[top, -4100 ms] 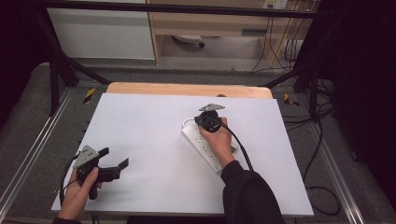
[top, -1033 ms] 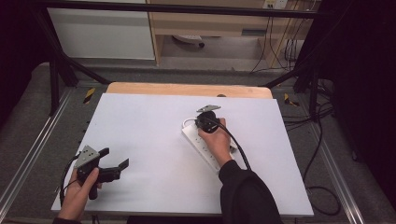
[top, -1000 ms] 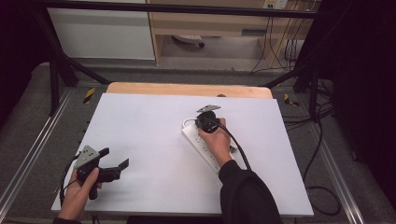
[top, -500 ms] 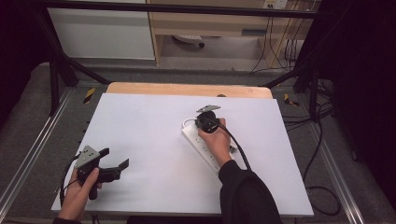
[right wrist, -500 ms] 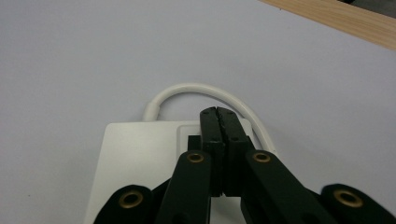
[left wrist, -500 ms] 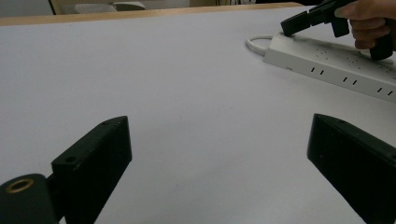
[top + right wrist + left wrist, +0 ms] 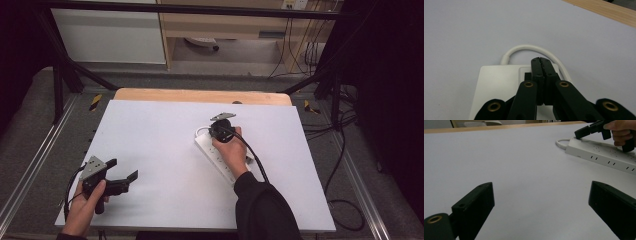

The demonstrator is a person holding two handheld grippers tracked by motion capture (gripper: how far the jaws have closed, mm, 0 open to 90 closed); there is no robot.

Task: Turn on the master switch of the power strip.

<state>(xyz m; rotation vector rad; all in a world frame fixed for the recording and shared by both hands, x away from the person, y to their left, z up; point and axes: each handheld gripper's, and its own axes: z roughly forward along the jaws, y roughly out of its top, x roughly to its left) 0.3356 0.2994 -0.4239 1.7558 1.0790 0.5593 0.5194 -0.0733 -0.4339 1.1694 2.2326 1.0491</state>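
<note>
A long white plastic power strip lies slantwise right of the middle of the white surface, its white cord looping off the far end. The right gripper has its jaws pressed together, tips down on that end of the strip. The left gripper, well apart near the front left corner, holds its jaws wide with nothing between them

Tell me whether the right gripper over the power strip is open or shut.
Shut. In the right gripper view the right gripper has its jaws pressed together with nothing between them, tips over the cable end of the white power strip.
</note>
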